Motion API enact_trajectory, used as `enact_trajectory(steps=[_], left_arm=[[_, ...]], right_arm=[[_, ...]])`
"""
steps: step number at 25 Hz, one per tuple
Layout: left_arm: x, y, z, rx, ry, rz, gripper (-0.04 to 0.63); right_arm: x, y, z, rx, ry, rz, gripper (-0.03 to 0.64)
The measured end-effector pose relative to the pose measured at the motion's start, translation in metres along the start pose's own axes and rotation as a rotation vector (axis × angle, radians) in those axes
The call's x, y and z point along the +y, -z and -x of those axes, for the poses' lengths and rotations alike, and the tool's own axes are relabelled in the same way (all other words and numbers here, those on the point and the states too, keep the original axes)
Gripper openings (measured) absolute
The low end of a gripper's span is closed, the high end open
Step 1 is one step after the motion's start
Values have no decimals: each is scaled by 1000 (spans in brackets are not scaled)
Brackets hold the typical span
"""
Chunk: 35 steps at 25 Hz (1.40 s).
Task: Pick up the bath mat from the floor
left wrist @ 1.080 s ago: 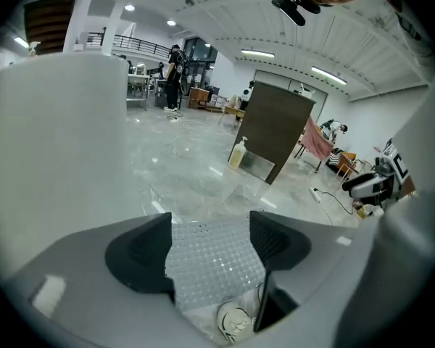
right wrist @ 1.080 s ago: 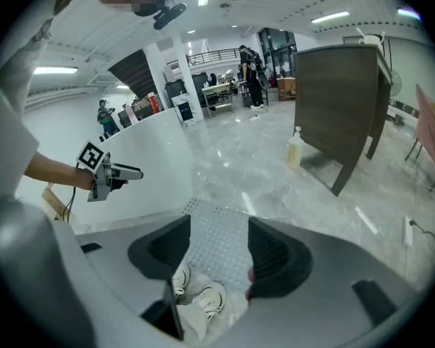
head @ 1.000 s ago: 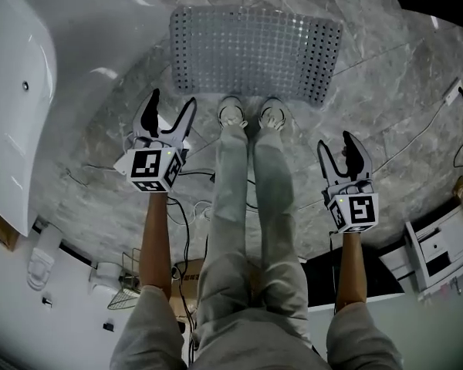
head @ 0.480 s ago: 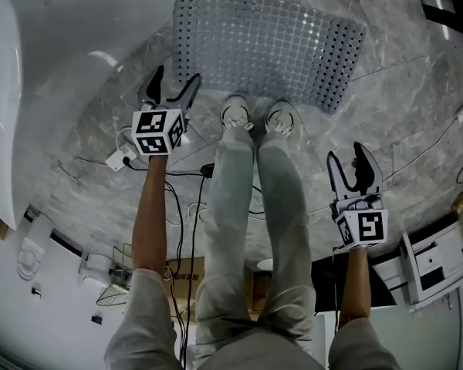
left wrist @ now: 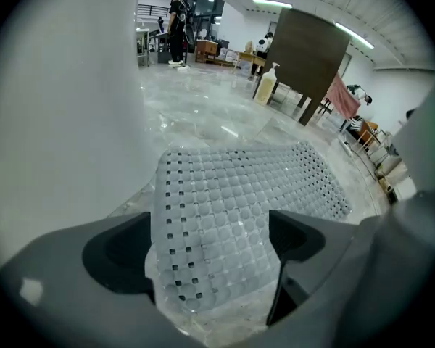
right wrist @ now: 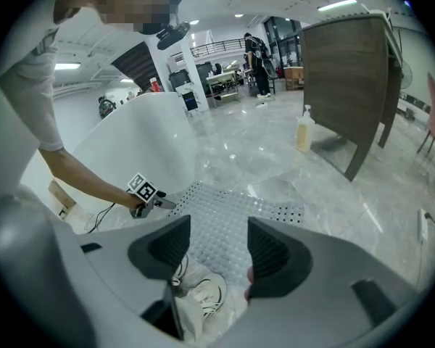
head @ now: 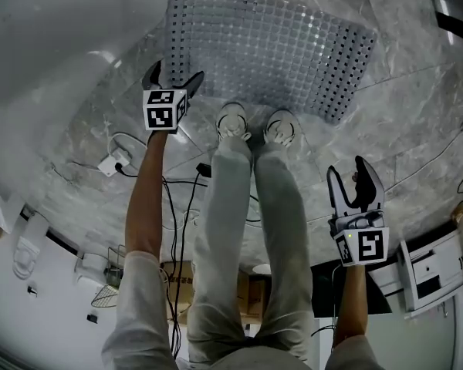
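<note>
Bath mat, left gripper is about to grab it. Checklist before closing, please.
1. Left gripper jaws open: ok, just been opening, wide apart.
2. Corner of the translucent perforated bath mat between them: ok, pads not pressing it.
3. White shoes off the mat: cannot tell, toes at its edge.
4. Right gripper free: ok, open, empty, short of the mat.

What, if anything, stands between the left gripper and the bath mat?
Nothing visible. The left gripper, whose jaws have just been opening, is at the near corner of the bath mat, which shows between the open jaws, ungripped. The shoes stand beside it.
</note>
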<state>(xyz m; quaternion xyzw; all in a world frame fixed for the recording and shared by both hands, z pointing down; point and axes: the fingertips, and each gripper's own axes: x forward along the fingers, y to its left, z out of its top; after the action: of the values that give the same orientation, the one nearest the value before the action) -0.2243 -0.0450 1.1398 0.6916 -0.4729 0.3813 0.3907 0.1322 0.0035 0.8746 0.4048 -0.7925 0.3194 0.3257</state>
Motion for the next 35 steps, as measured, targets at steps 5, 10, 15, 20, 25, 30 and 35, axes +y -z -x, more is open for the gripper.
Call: enact_trajectory(steps=[5,10,15,20,25,30,35], left_arm=[[23,20,-31,42,-43,64,499],[29,33,-57,74,-32,58,499],[31,43,-76,91,-21,48,499],[47,54,-90,122,-43,42,499],[48,57,-96,126,-46,41,506],[49,56,-96,163,-64,39,502],[46,56,-92,171,-76,23,387]], right_arm=[[1,12,-15,13,-9,-6,236],[-4,23,-26,27,-8,-3,236],[-1,34,-37,35,-24,4,236],[5,41,-50,42,-42,3,236],[5,41,-60,47,-44,0,235],[7,36,-66,41,-49,-2,236],[9,38,-67,42,-50,-22,236]])
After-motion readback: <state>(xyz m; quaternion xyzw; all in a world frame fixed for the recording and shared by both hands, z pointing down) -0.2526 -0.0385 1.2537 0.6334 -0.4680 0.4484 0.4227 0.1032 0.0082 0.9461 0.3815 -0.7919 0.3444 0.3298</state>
